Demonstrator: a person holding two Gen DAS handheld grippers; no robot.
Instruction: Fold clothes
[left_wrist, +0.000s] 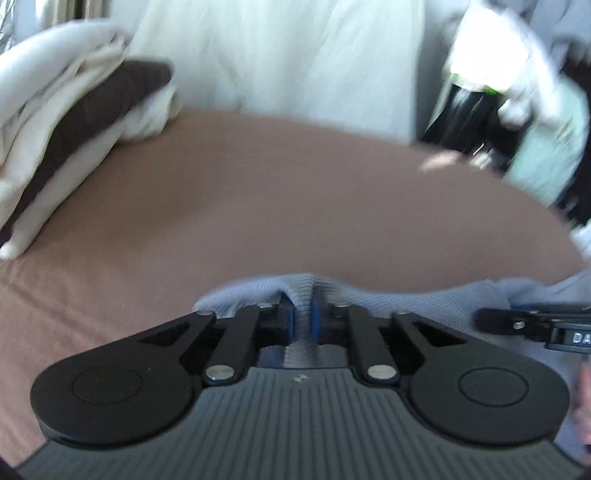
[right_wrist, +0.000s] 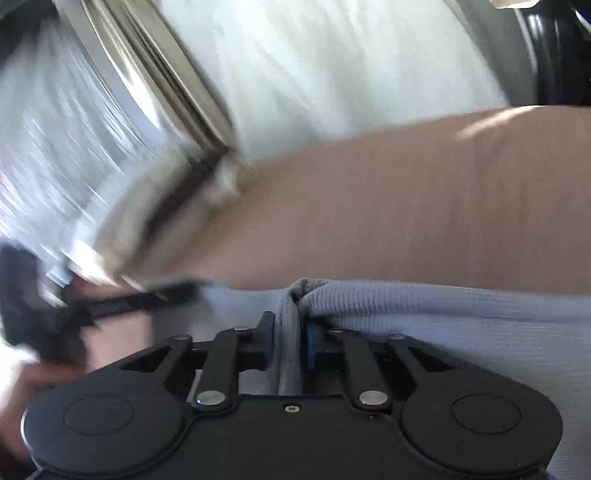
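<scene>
A light blue ribbed garment (left_wrist: 424, 299) lies at the near edge of a brown bed sheet (left_wrist: 280, 192). My left gripper (left_wrist: 303, 317) is shut on a bunched fold of it. My right gripper (right_wrist: 290, 332) is shut on another fold of the same garment (right_wrist: 461, 314). The right gripper also shows at the right edge of the left wrist view (left_wrist: 535, 325), close beside the left one. The left gripper appears blurred at the left of the right wrist view (right_wrist: 122, 299). The garment stretches between the two grippers.
A stack of folded white and dark brown clothes (left_wrist: 70, 136) sits at the far left of the bed. A white pillow or duvet (left_wrist: 280, 55) stands behind. Dark and pale green items (left_wrist: 517, 122) lie at the far right. Both views are motion-blurred.
</scene>
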